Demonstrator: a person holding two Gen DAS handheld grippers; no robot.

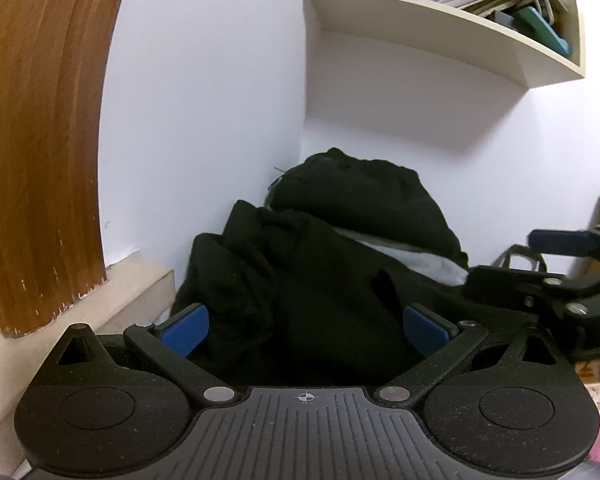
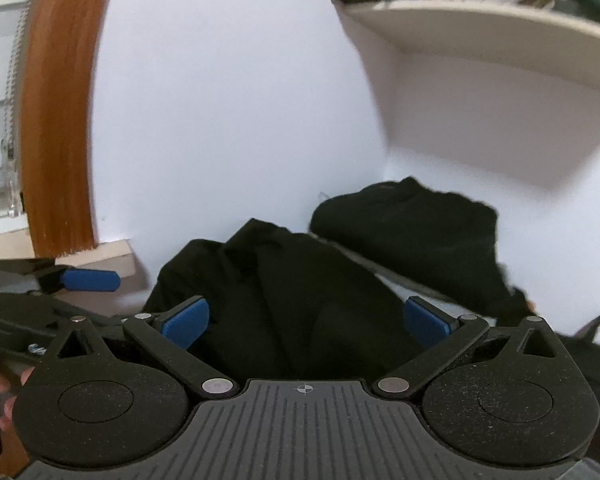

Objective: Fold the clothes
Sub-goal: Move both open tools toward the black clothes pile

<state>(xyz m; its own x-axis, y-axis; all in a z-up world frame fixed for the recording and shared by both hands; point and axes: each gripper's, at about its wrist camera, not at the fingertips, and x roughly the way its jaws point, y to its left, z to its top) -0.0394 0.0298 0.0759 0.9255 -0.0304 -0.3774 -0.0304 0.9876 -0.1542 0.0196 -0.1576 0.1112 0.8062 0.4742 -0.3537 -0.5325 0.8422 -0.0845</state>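
Clothes (image 1: 308, 280), black and crumpled, lie heaped between both grippers' wide-apart jaws.

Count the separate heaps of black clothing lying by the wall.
2. A crumpled black garment heap lies nearest, straight ahead of both open tools. A second black clothing mound sits behind it in the wall corner, below the shelf. More garments may be buried underneath.

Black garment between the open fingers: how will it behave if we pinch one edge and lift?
The black garment lies in soft, rumpled folds, so it will likely drape and sag rather than hold shape. It looks thick and bunched, so probably fairly heavy for cloth. It overlaps the pile behind, so lifting may drag that too.
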